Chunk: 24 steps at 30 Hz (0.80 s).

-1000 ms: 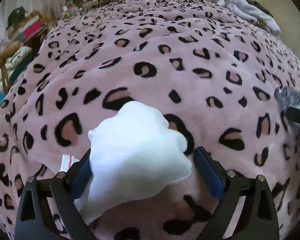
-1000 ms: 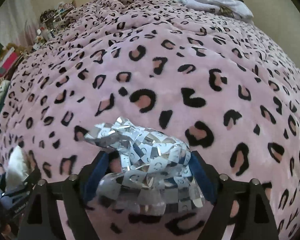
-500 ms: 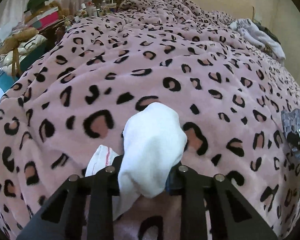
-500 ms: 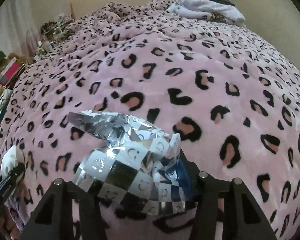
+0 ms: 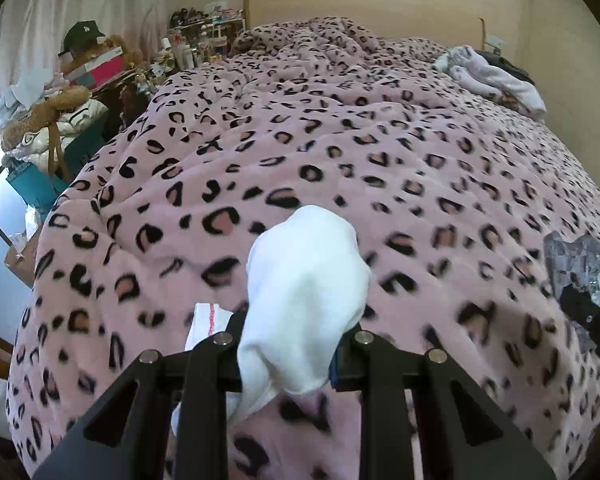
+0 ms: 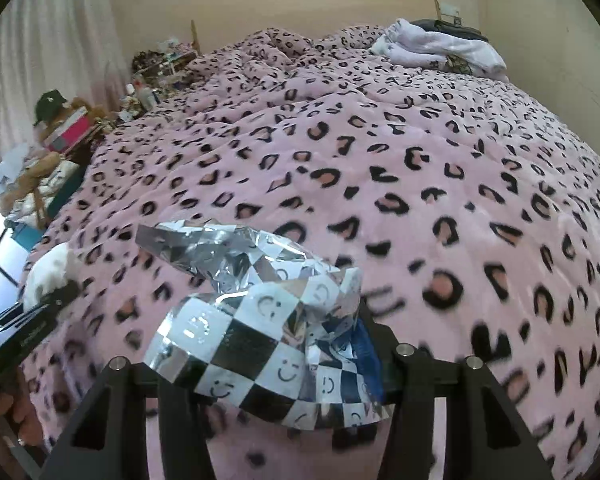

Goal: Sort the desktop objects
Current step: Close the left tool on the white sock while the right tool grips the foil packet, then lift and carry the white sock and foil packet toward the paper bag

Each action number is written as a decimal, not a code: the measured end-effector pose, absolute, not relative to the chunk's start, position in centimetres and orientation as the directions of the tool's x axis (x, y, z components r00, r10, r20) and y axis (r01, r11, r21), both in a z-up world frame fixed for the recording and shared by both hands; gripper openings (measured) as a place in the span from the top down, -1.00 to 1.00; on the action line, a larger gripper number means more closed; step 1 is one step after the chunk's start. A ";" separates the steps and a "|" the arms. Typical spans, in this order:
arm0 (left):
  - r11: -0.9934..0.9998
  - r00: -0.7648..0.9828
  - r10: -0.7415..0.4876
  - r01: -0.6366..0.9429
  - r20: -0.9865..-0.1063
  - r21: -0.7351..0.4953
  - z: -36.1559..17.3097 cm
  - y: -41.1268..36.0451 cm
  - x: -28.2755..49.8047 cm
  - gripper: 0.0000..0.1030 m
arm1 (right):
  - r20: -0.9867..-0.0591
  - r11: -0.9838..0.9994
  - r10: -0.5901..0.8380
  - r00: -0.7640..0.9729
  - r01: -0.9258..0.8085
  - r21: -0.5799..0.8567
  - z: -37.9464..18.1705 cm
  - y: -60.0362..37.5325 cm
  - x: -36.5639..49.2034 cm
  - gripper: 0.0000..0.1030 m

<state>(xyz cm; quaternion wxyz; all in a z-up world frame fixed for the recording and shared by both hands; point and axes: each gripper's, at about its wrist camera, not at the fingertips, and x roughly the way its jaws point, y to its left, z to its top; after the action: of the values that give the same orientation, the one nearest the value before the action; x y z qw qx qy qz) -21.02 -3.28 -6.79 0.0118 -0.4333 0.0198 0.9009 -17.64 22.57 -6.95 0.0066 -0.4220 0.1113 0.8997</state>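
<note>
Left wrist view shows the left gripper (image 5: 292, 354) clenched tight on a soft white cloth sock (image 5: 304, 296). The sock sticks up between the black fingers and hangs down below them, lifted off the bed. Just behind the left finger lies a small white cloth with a red stitched line (image 5: 204, 322), resting on the big pink fuzzy blanket with black leopard spots (image 5: 340, 152) that covers the bed. At the right edge of this view, low over the blanket, is a bit of the shiny wrapper (image 5: 580, 264) and the dark tip of the other tool.

Right wrist view shows the right gripper (image 6: 268, 364) grasping a crumpled shiny silver wrapper with black and white squares and little smiley faces (image 6: 256, 320). The wrapper bulges up and forward past the fingers, held above the blanket (image 6: 380, 140). A blue pad on the right finger presses into the foil.

At the far end of the blanket, on its right side, sits a pile of folded white and dark clothes (image 6: 440, 46). Off the blanket's left side stands a messy heap of boxes, bags and a dark green cap (image 5: 82, 34).
</note>
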 end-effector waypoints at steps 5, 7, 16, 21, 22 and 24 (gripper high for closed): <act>-0.997 -0.628 0.038 -0.080 -0.777 0.016 -5.1 -0.9 -17.5 0.53 | -0.749 -0.972 -0.089 -0.656 -0.106 0.208 -5.5 23.2 -13.8 -0.04; -0.995 -0.635 0.048 -0.096 -0.771 0.017 -4.3 0.2 -16.2 0.53 | -0.744 -0.972 -0.085 -0.663 -0.108 0.208 -4.7 23.8 -12.3 -0.03; -0.980 -0.647 0.141 -0.196 -0.749 -0.016 -0.7 6.3 -11.8 0.53 | -0.711 -0.968 -0.035 -0.703 -0.154 0.199 -0.6 27.3 -6.2 -0.04; -0.968 -0.649 0.185 -0.251 -0.738 -0.022 1.0 10.0 -10.0 0.53 | -0.700 -0.961 0.002 -0.714 -0.195 0.196 0.9 29.7 -3.6 -0.04; -0.966 -0.648 0.191 -0.259 -0.738 -0.022 1.2 10.7 -9.7 0.53 | -0.698 -0.959 0.010 -0.716 -0.203 0.195 1.1 30.2 -3.1 -0.04; -0.961 -0.646 0.205 -0.276 -0.736 -0.026 1.5 12.0 -9.2 0.53 | -0.692 -0.952 0.024 -0.721 -0.227 0.203 1.5 31.4 -2.0 -0.04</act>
<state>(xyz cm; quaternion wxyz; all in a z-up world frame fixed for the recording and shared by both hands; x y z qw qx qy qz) -9.15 12.00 1.54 0.1329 -0.3995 0.0444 0.9060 -2.01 31.41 1.47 0.0685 -0.3669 0.1383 0.9174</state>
